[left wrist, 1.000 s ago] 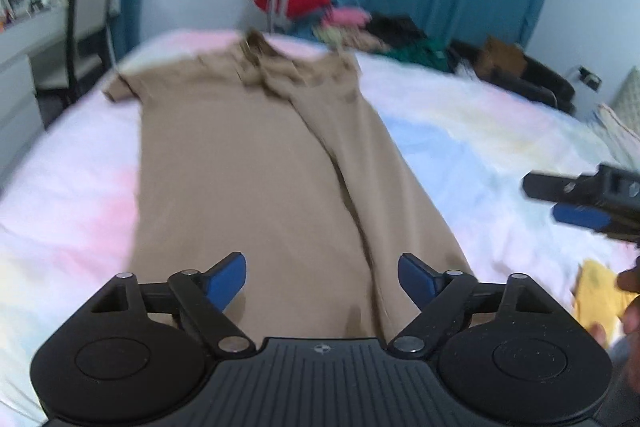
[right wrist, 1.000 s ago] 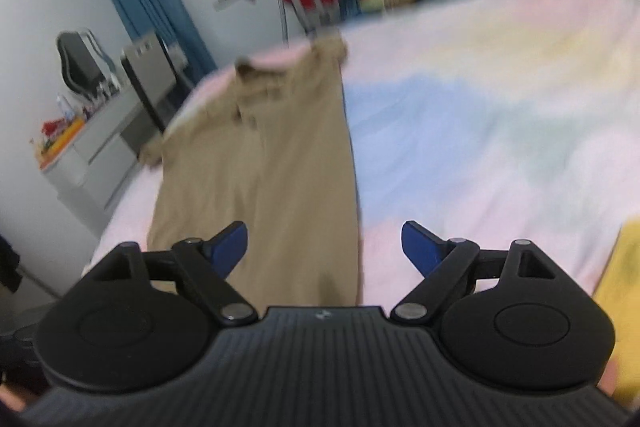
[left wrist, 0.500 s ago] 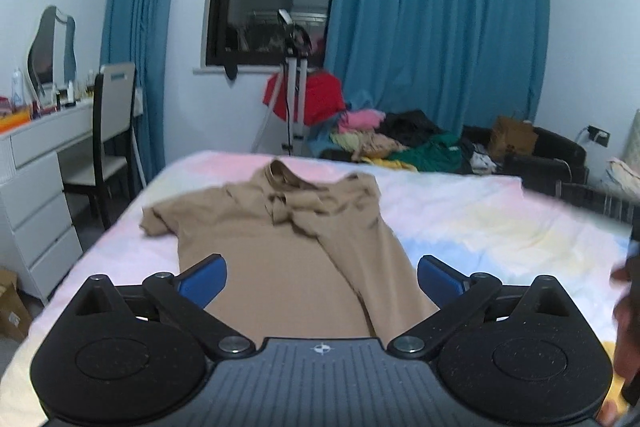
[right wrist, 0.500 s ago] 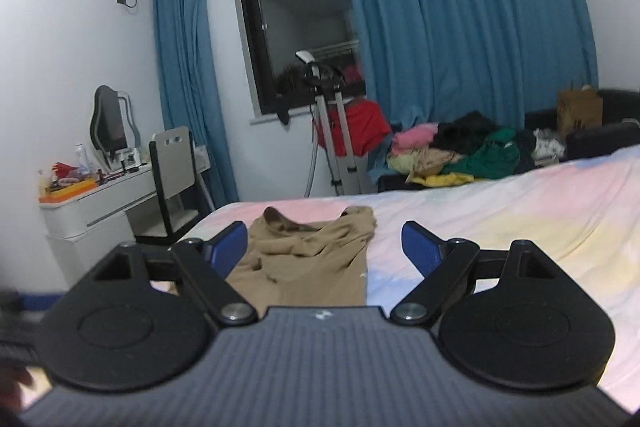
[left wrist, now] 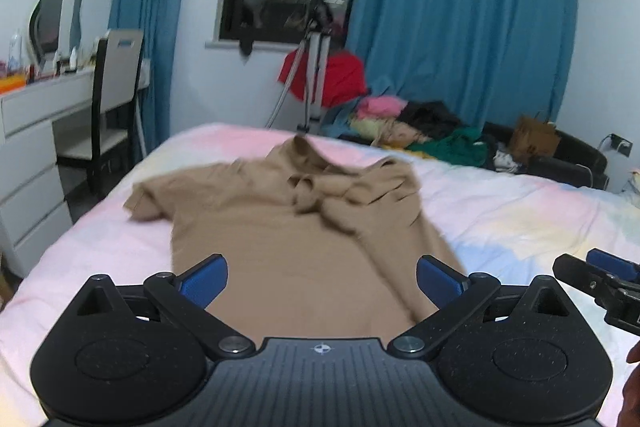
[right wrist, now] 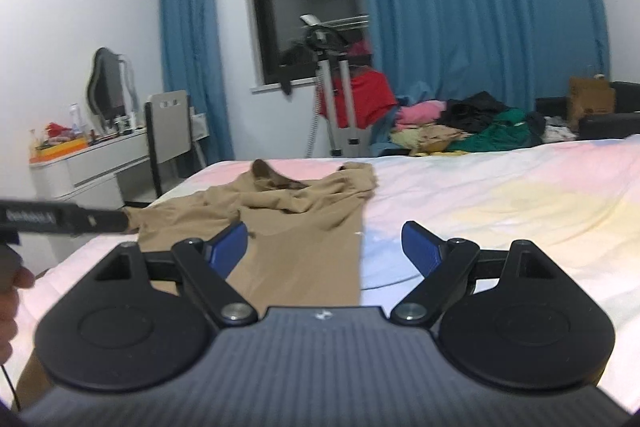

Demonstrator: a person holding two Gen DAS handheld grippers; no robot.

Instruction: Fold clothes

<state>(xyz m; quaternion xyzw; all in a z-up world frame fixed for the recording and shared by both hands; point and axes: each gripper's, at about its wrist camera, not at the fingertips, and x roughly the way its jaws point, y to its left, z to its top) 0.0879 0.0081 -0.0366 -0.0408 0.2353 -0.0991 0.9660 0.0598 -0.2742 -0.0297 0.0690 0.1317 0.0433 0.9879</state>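
A tan short-sleeved shirt [left wrist: 288, 239] lies flat on the bed, collar at the far end. Its right side is folded inward, its left sleeve sticks out; it also shows in the right wrist view [right wrist: 304, 223]. My left gripper [left wrist: 322, 277] is open and empty, held low over the shirt's near hem. My right gripper [right wrist: 324, 247] is open and empty over the shirt's right edge. It also shows at the right edge of the left wrist view [left wrist: 600, 279]. The left gripper's side shows at the left of the right wrist view [right wrist: 60, 221].
The bed has a pastel tie-dye sheet [left wrist: 520, 211]. Beyond its far end stand a tripod [left wrist: 312, 75], a pile of clothes [left wrist: 420, 131] and blue curtains. A white desk [left wrist: 28, 131] and a chair [left wrist: 116, 99] stand at the left.
Both grippers pulled back from over the shirt and levelled out, so the views swung up from the bed to the room. Both stayed open and empty.
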